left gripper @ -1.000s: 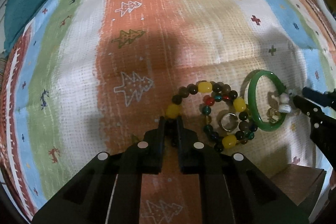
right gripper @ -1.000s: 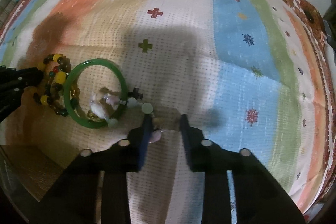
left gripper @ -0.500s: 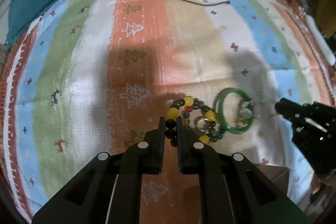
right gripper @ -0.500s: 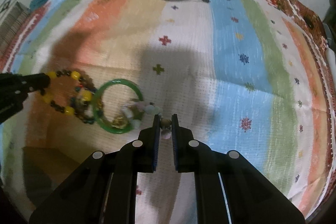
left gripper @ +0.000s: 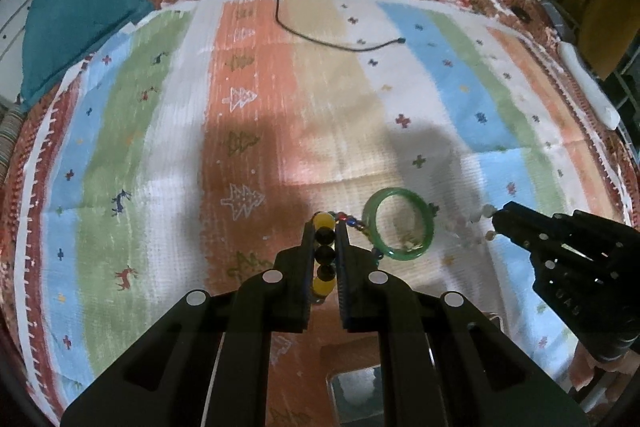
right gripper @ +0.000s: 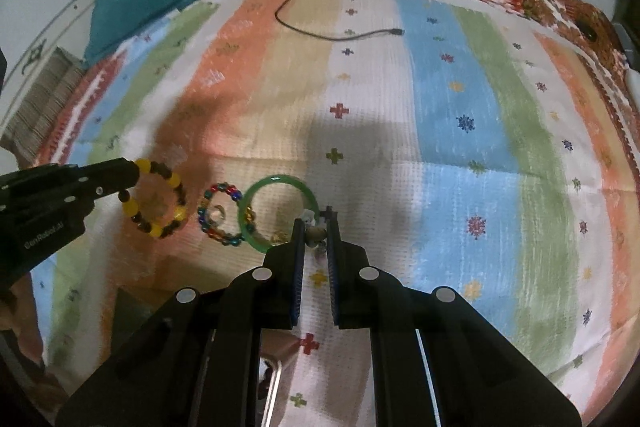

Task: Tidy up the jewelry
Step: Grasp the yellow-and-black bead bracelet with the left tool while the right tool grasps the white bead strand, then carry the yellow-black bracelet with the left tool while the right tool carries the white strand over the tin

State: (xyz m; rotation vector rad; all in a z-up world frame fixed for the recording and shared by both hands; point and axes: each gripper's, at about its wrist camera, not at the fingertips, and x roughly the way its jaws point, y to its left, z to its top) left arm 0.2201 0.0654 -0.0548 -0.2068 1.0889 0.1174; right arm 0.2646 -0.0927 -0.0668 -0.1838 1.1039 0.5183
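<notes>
Both tools point steeply down, clamped on bracelets

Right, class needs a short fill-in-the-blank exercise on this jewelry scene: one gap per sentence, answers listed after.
1. The left gripper is shut on a bracelet of dark and ____ beads.
2. The bangle lying on the striped cloth is ____ in colour.
3. The folded fabric at the cloth's far left corner is ____.
4. The cable on the cloth is ____.

Answers: yellow; green; teal; black
</notes>
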